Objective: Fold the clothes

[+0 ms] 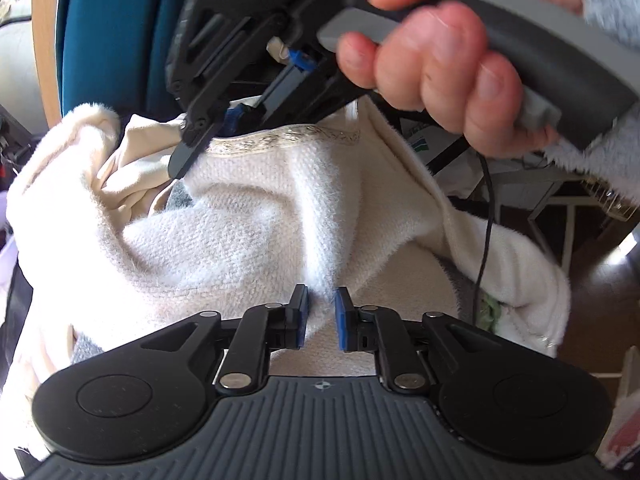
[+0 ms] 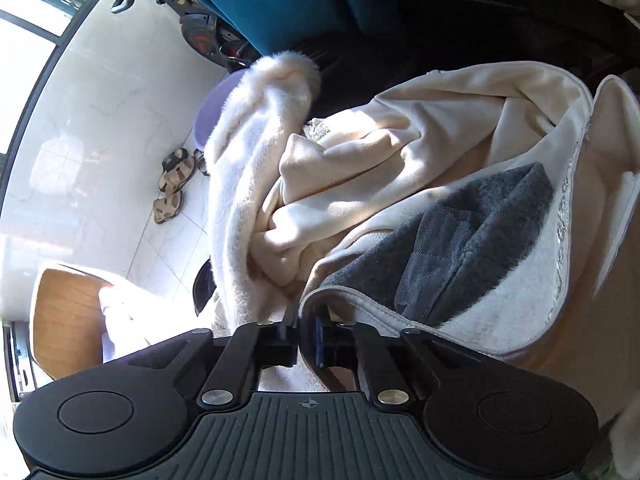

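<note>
A cream fleece garment [image 1: 248,216] hangs bunched between both grippers, with a trimmed edge [image 1: 288,136] running across its top. My left gripper [image 1: 322,314] is shut on a fold of it, the fabric pinched between the blue pads. In the left wrist view a hand [image 1: 432,72] holds my right gripper [image 1: 208,136], which clamps the garment's upper edge. Seen from the right wrist, the right gripper [image 2: 307,332] is shut on a seamed edge of the cream garment [image 2: 360,152]. A dark grey fleece piece [image 2: 480,220] shows inside it.
A teal upholstered seat [image 1: 108,40] stands behind the garment. Sandals [image 2: 172,188], a purple basin [image 2: 212,112] and a wooden chair [image 2: 64,320] are on the white tiled floor. A black cable [image 1: 486,216] hangs from the right gripper.
</note>
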Demonstrator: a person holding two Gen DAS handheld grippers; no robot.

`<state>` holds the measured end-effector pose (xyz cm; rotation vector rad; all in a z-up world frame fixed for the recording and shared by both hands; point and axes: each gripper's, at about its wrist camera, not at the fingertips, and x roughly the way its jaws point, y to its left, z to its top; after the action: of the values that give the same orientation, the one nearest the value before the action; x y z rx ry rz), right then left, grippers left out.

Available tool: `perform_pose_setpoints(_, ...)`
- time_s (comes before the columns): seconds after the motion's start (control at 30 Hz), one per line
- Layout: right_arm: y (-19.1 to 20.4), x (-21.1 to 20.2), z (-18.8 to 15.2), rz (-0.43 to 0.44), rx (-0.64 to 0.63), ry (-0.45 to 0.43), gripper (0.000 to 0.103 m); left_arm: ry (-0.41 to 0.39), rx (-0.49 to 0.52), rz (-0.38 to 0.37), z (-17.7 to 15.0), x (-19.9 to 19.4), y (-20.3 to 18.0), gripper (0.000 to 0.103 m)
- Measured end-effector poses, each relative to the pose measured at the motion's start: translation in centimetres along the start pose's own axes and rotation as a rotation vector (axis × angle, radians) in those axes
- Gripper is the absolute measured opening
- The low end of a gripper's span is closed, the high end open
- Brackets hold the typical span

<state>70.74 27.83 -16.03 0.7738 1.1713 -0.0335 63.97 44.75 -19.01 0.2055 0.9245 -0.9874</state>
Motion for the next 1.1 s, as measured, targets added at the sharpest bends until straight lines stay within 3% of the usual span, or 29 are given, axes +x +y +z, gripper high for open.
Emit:
perform_pose_setpoints(0.07, -0.1, -1.6, -0.7, 0.037, -0.008, -0.047, 0.005, -0.005, -0.094, -0.005, 0.7, -0.7, 2.6, 0.061)
perform_pose_setpoints(0.33, -2.0, -9.5, -5.0, 0.266, -0.010, -0.239, 0.004, -0.024, -0.469, -0.025, 3.5, -3.6, 12.9, 0.061)
perform_pose_setpoints(0.5, -2.5, -12.5, -7.4, 0.317, -0.030, -0.310, 0.004, -0.088, -0.538, 0.030, 4.0, -4.6, 13.8, 0.061)
perform_pose_setpoints(0.53, -2.6, -12.8, -7.7, 0.325, -0.033, -0.318, 0.004, -0.101, -0.552, 0.042, 4.1, -4.8, 14.0, 0.059)
perform_pose_setpoints(0.63, -2.8, -13.1, -8.4, 0.312, -0.039, -0.330, 0.004, -0.140, -0.592, 0.075, 4.4, -5.4, 14.5, 0.018)
perform_pose_setpoints(0.67, -3.0, -13.1, -8.6, 0.310, -0.035, -0.332, 0.004, -0.153, -0.606, 0.086, 4.5, -5.6, 14.7, 0.015)
perform_pose_setpoints(0.9, -3.7, -14.1, -8.2, 0.354, 0.012, -0.413, 0.004, -0.245, -0.701, 0.164, 5.2, -7.2, 16.0, 0.011)
perform_pose_setpoints(1.0, -4.5, -14.8, -7.5, 0.406, 0.049, -0.463, 0.004, -0.325, -0.768, 0.167, 1.9, -10.7, 16.0, 0.012)
perform_pose_setpoints(1.07, -5.2, -13.5, -7.0, 0.399, 0.075, -0.426, 0.004, -0.261, -0.759, 0.186, -0.3, -10.0, 15.9, 0.014)
perform_pose_setpoints(1.1, -5.4, -12.6, -6.9, 0.386, 0.079, -0.402, 0.004, -0.188, -0.738, 0.212, -1.4, -9.0, 15.7, 0.015)
